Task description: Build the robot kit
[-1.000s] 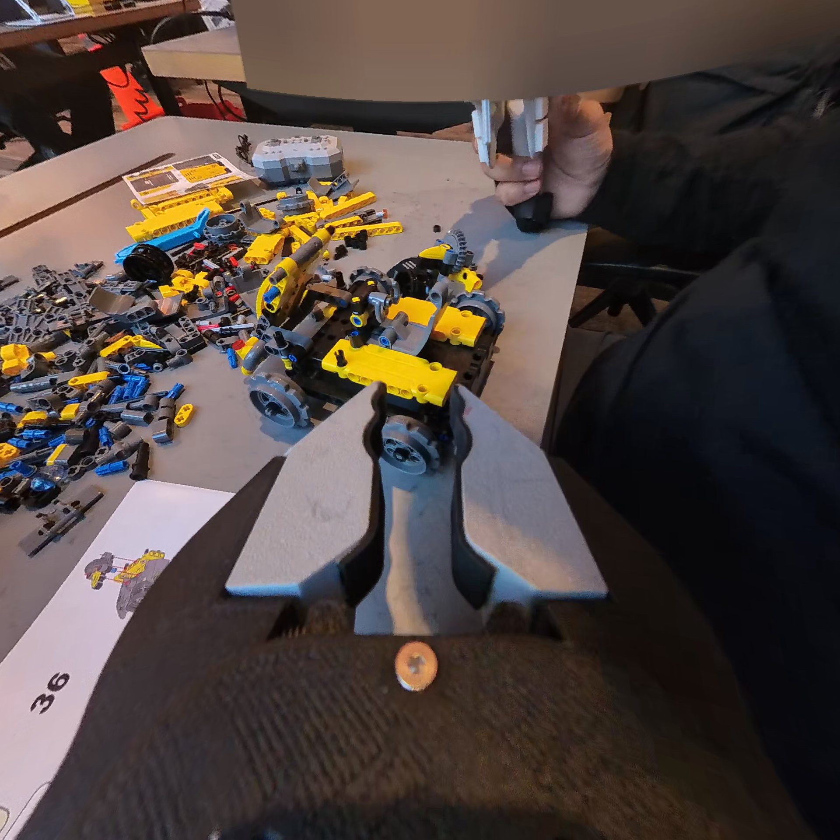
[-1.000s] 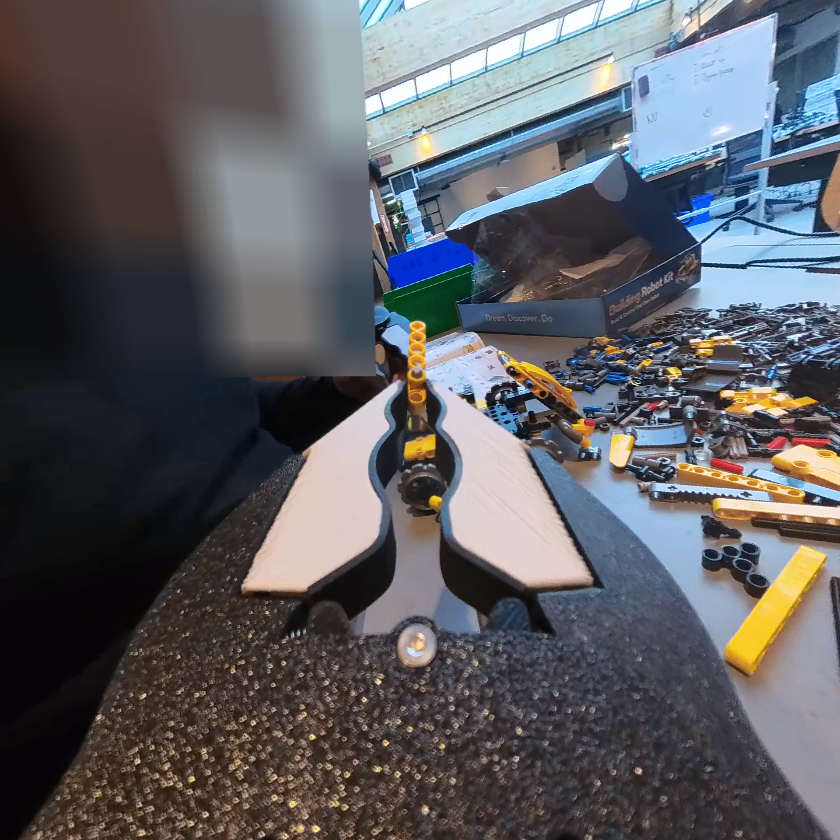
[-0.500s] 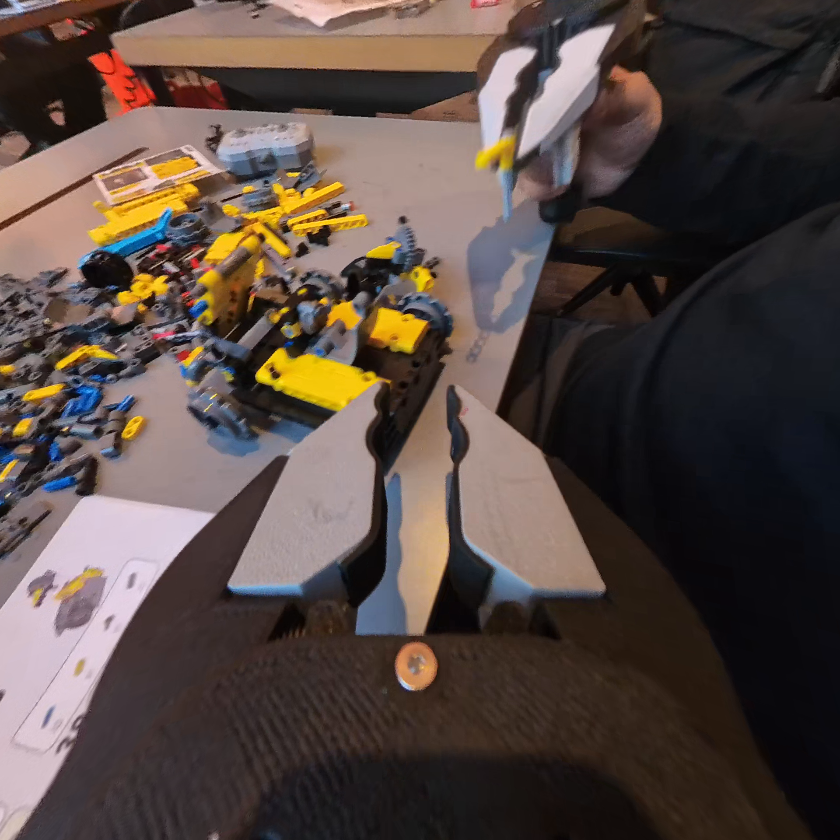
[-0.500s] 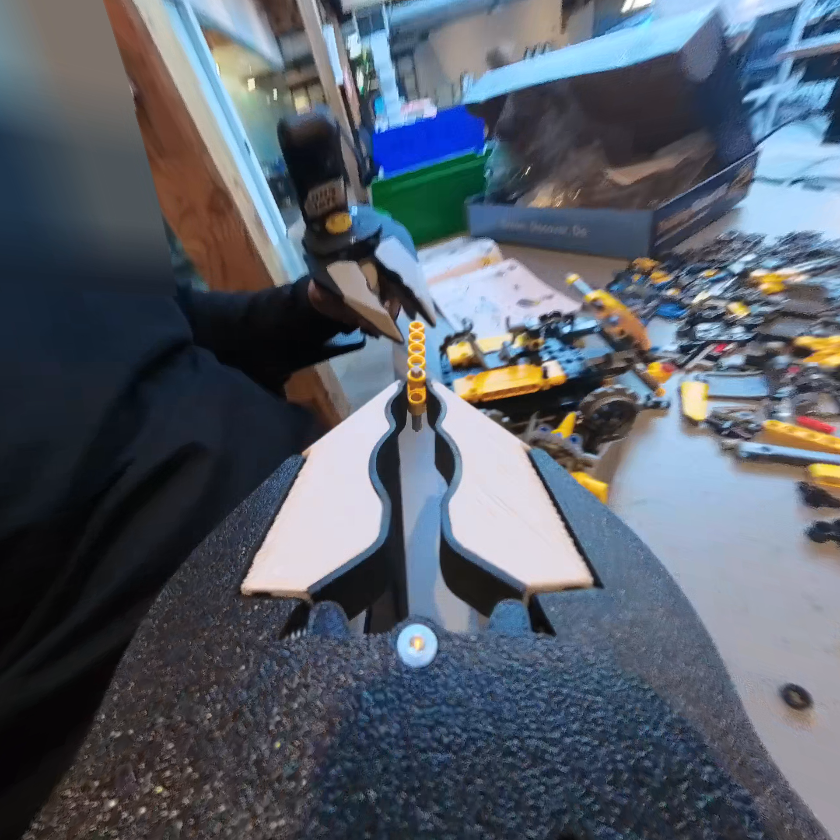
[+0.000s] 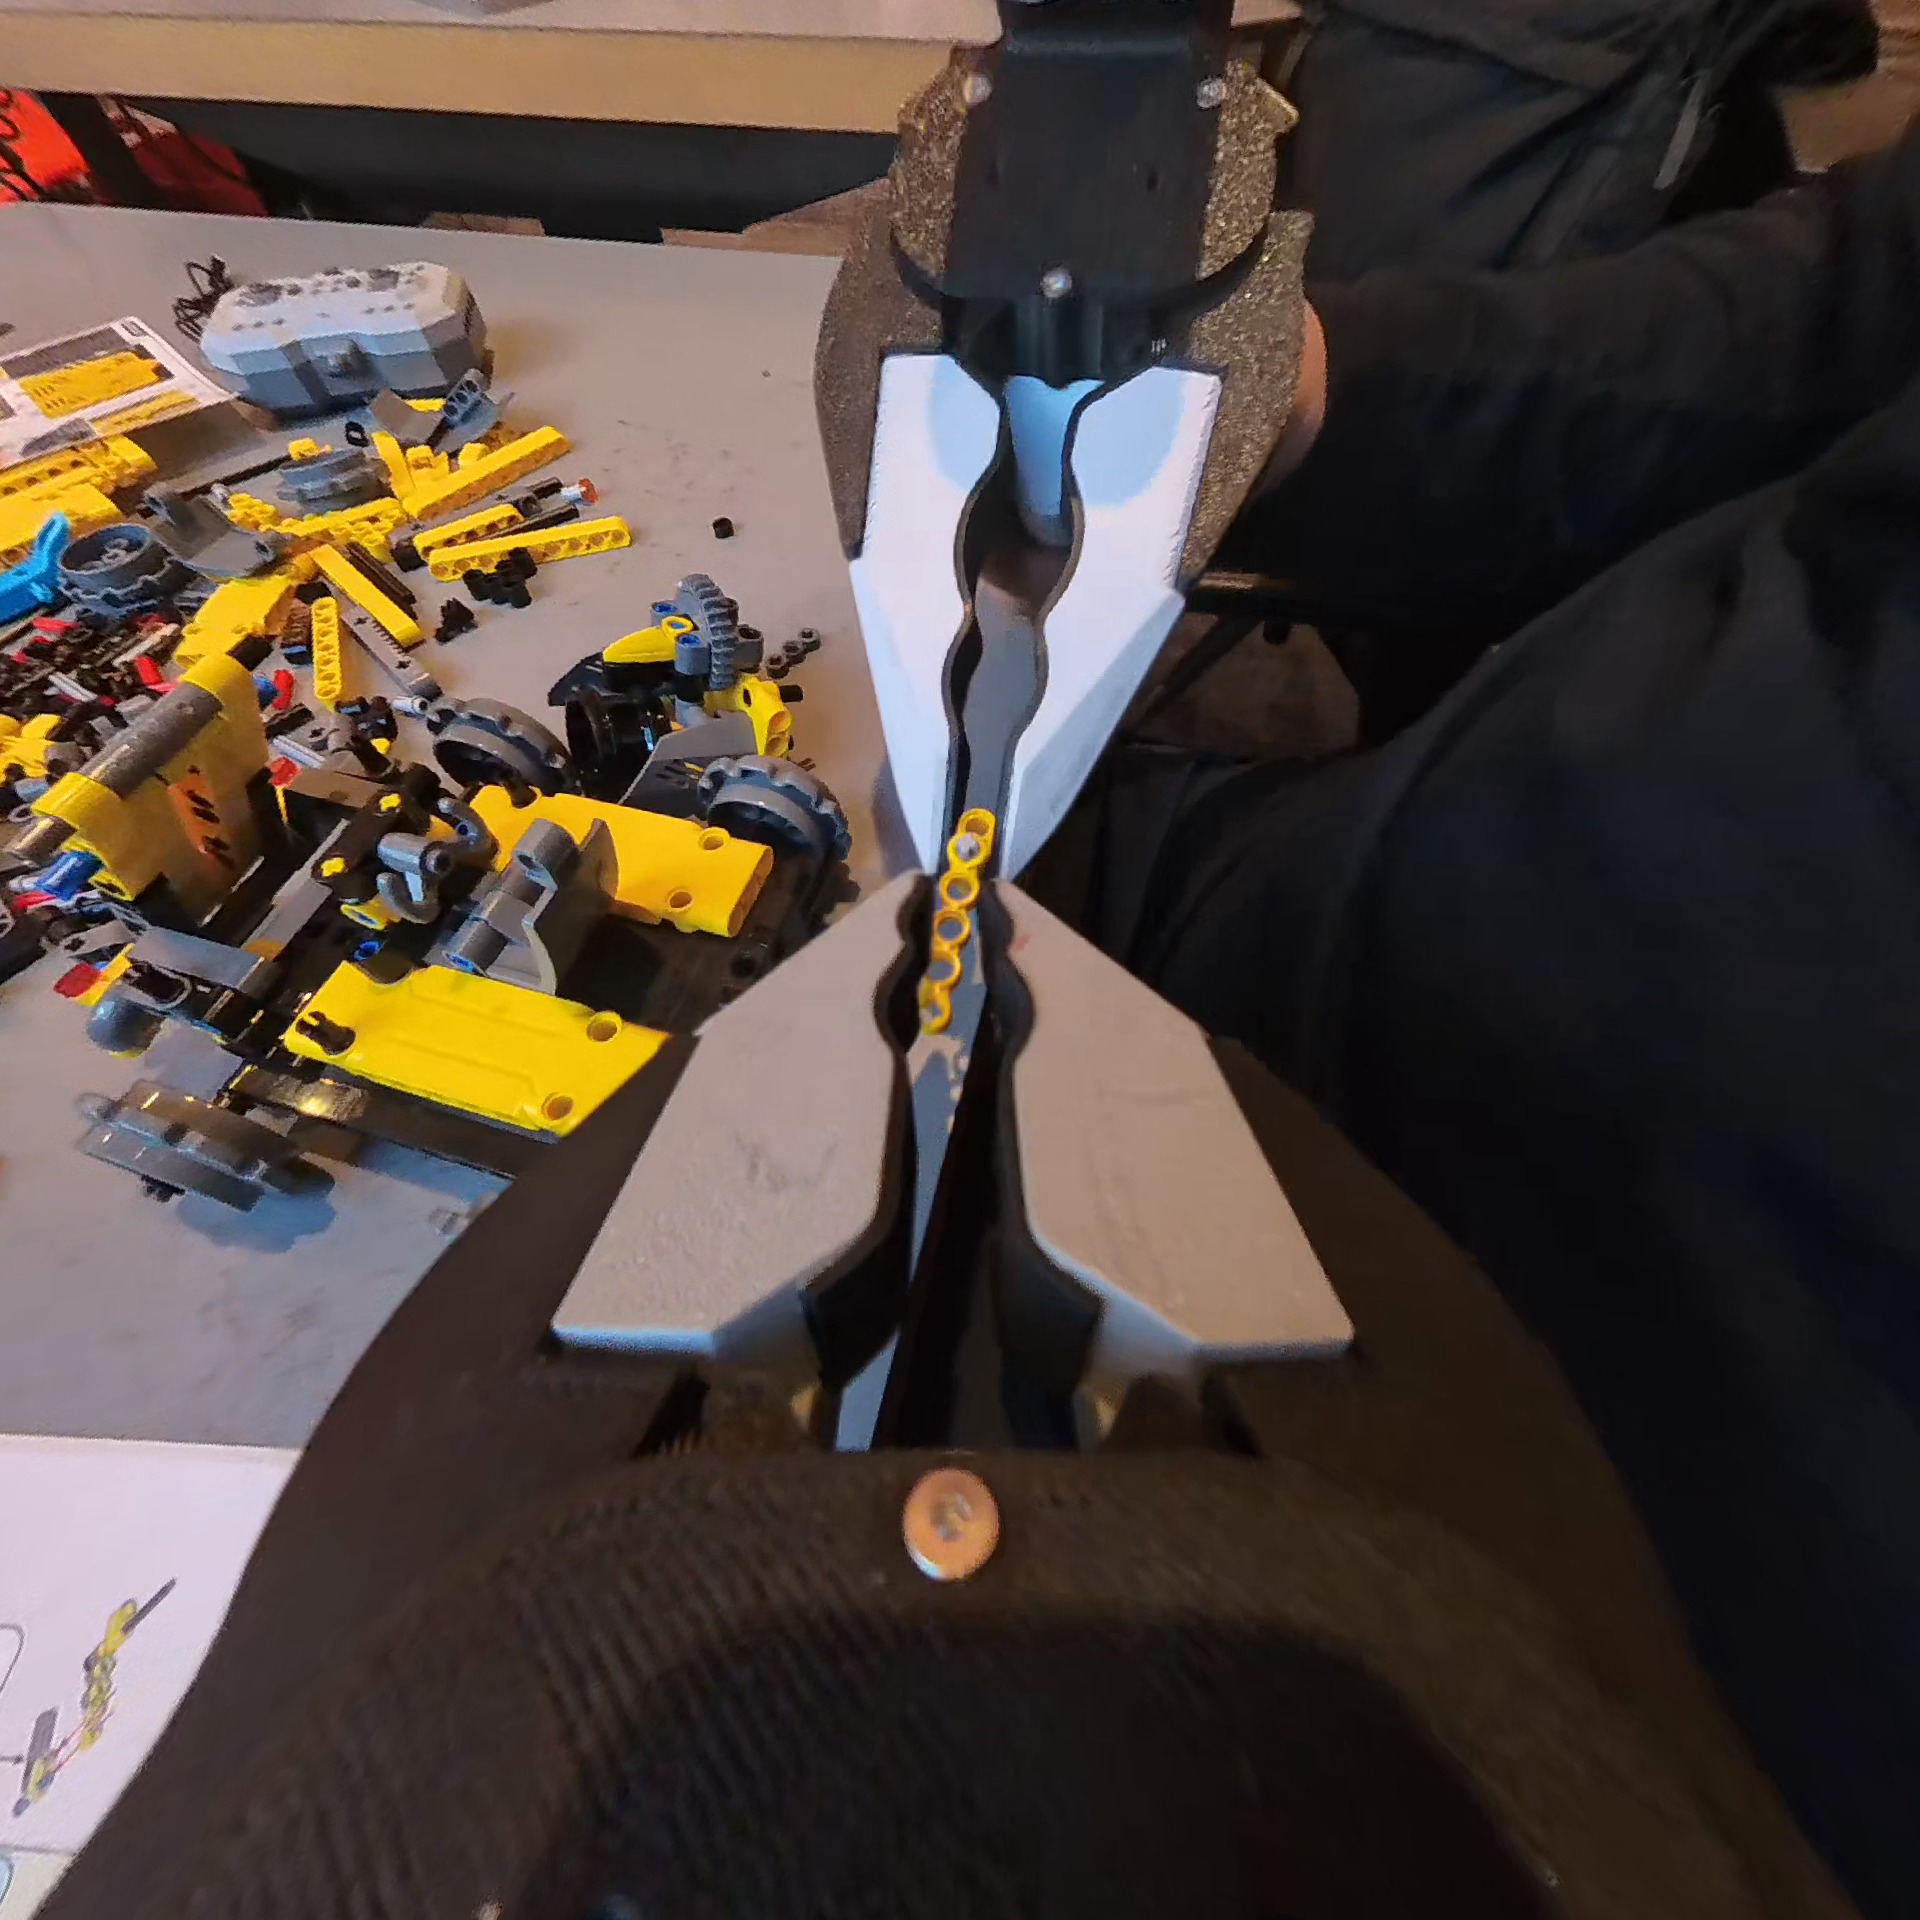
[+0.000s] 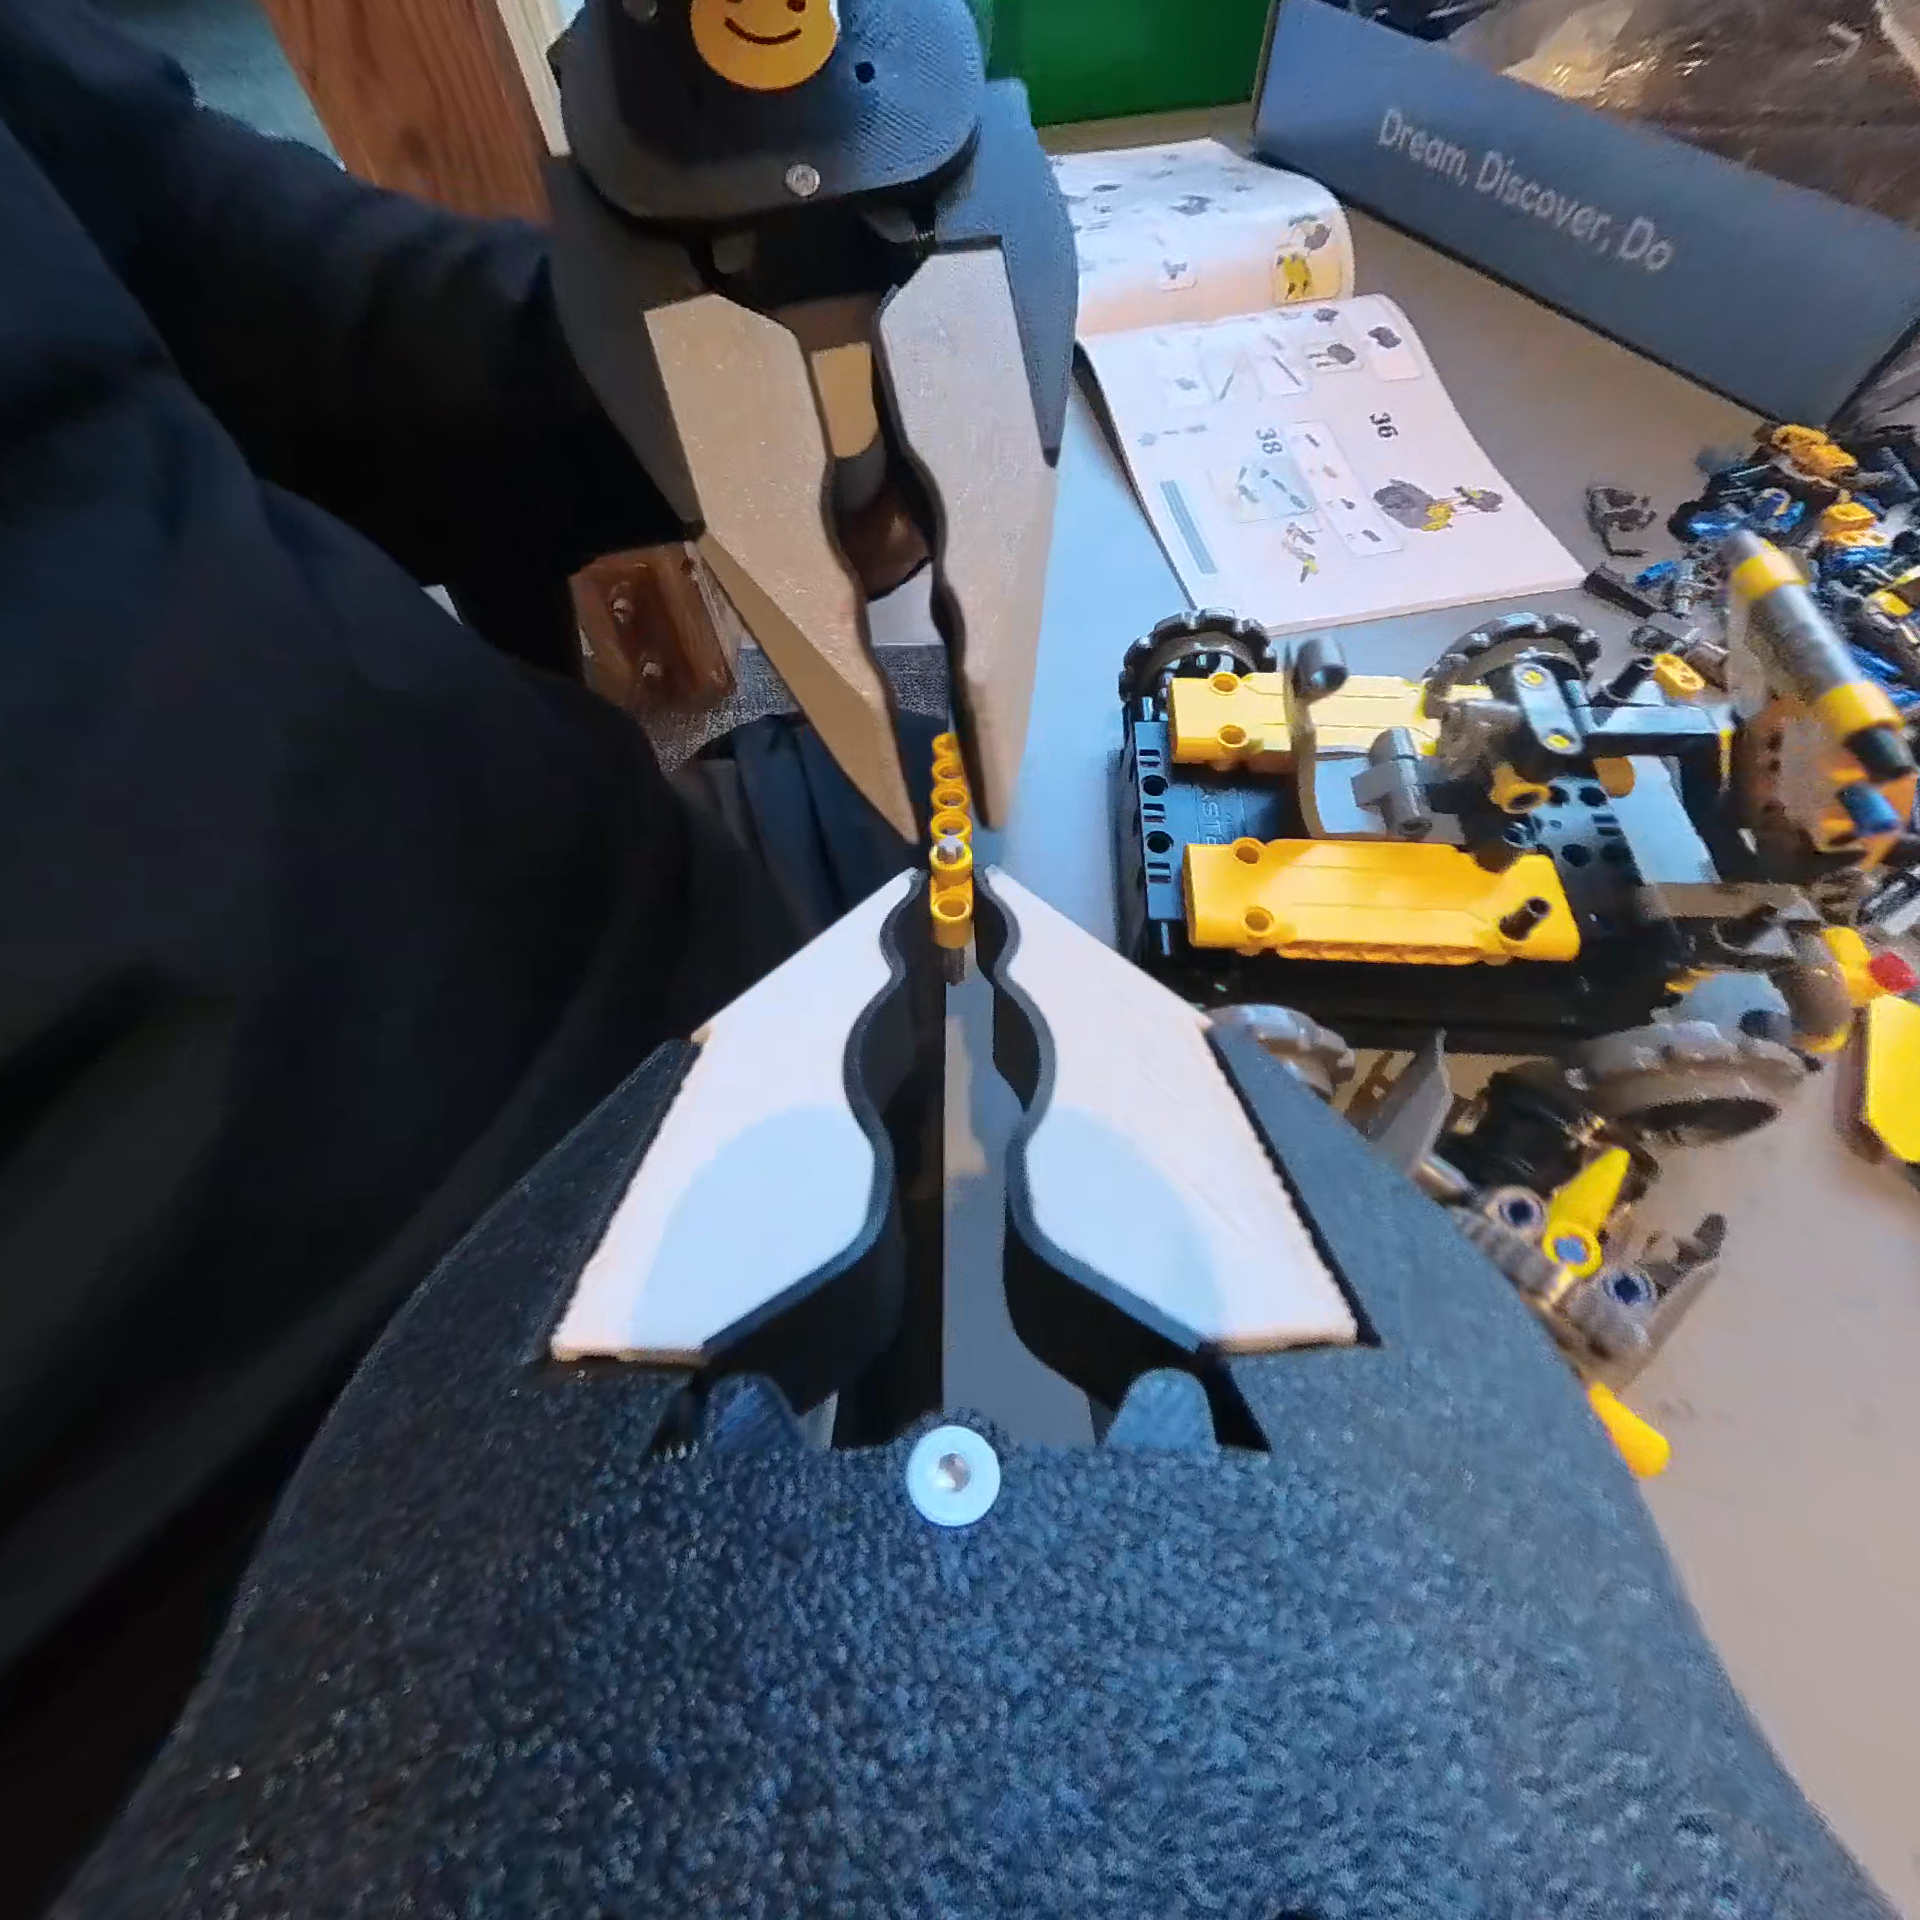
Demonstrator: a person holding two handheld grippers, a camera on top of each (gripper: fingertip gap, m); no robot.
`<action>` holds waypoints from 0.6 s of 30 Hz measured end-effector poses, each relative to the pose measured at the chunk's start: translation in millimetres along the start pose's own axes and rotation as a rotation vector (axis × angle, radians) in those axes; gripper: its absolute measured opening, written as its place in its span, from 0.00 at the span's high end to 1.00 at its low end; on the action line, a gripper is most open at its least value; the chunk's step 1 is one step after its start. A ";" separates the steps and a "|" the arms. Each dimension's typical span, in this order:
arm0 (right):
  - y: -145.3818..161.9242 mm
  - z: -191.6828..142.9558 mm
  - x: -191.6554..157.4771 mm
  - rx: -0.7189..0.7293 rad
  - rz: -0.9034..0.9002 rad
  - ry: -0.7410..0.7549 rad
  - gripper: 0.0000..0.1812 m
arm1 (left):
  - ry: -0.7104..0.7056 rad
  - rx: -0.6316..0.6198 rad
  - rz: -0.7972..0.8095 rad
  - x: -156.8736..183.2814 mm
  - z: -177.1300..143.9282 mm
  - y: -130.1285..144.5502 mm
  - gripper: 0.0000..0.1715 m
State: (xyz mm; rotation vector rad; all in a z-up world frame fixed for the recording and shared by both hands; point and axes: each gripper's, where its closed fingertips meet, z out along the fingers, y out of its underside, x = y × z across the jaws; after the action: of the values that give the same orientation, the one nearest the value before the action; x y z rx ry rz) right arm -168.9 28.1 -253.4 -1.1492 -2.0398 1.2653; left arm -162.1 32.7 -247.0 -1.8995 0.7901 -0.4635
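A short yellow beam with holes (image 5: 951, 930) is held in the air between both grippers, which meet tip to tip. My left gripper (image 5: 956, 904) is closed around its near end. My right gripper (image 5: 971, 842), with white fingers, points toward me and pinches the far end. In the right wrist view the right gripper (image 6: 951, 888) is shut on the beam (image 6: 951, 831), and the left gripper (image 6: 943, 826) comes down from above, closed on the other end. Both hang just off the table's edge, over dark clothing.
A half-built yellow and black tracked vehicle (image 5: 520, 935) (image 6: 1403, 831) stands on the grey table (image 5: 156, 1299) near its edge. Loose parts (image 5: 312, 551) and a grey battery box (image 5: 343, 332) lie behind. An open instruction booklet (image 6: 1330, 468) and a dark box (image 6: 1558, 229) lie beyond. My left and right fingertips are right by each other.
My left gripper let go of the vehicle's wheel, swung right off the table and closed on the beam. The right gripper turned and brought the beam to meet it.
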 end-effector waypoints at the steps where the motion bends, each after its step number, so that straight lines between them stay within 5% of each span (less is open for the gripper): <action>1: 0.8 2.6 0.7 -0.010 -0.004 -0.001 0.96 | -0.001 -0.008 0.000 -1.0 0.6 2.0 0.97; 10: 19.0 15.1 8.7 -0.148 -0.035 0.027 0.96 | -0.019 -0.100 -0.007 -8.2 7.7 19.7 0.97; 18: 15.0 8.7 10.7 -0.100 0.019 0.001 0.96 | -0.002 -0.073 -0.051 -10.1 8.3 11.8 0.98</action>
State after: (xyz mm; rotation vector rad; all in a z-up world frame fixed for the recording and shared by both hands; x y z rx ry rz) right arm -175.0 36.2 -271.1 -1.2162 -2.1170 1.1830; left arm -168.0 41.6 -261.0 -1.9907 0.7679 -0.4694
